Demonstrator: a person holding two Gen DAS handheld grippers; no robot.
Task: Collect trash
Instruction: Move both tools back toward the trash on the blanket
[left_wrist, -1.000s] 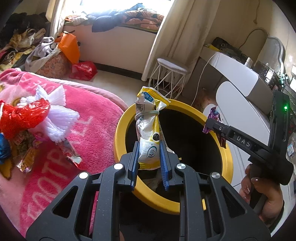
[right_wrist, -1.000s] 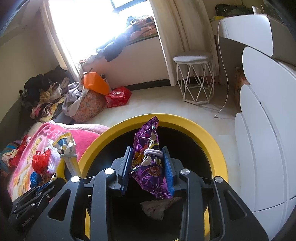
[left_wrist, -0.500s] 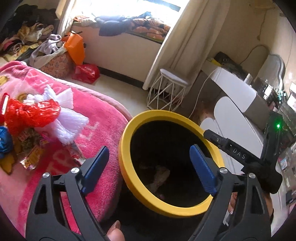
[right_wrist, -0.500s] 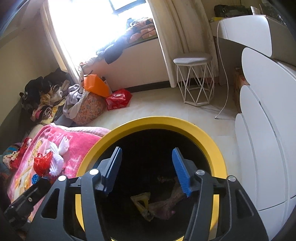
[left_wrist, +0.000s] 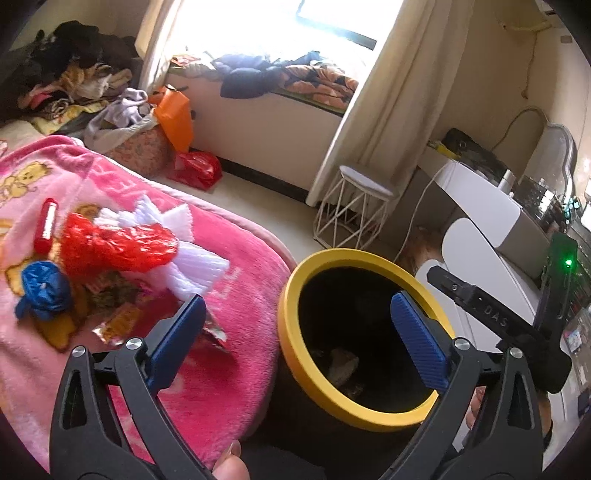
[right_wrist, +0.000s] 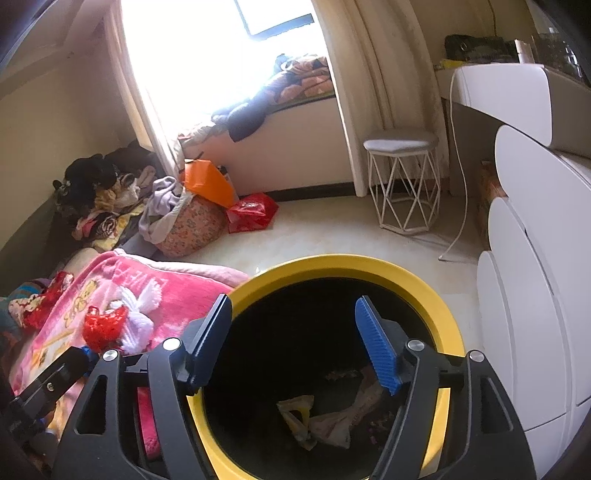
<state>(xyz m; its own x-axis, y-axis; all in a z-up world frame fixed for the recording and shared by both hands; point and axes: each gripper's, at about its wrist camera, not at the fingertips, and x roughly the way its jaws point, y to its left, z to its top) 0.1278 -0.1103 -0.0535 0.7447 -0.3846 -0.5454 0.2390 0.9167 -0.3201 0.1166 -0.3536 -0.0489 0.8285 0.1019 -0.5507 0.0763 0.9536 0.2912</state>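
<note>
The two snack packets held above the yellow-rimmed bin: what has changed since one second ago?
Both were let go. The left tongs dropped the yellow-and-white packet, the right tongs the purple one; both jaws are opening, empty. Crumpled wrappers now lie inside the black yellow-rimmed bin. The litter pile on the pink blanket stayed.

The bin (right_wrist: 436, 291) stands on the floor just right of the bed (left_wrist: 240, 280); wrappers (right_wrist: 325, 421) lie inside it (more trash (left_wrist: 110, 247) on the bed), a stool (right_wrist: 404, 181) behind.

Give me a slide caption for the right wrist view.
Right gripper opening, empty, above the yellow-rimmed bin holding dropped wrappers; more trash waits on the pink blanket.
</note>
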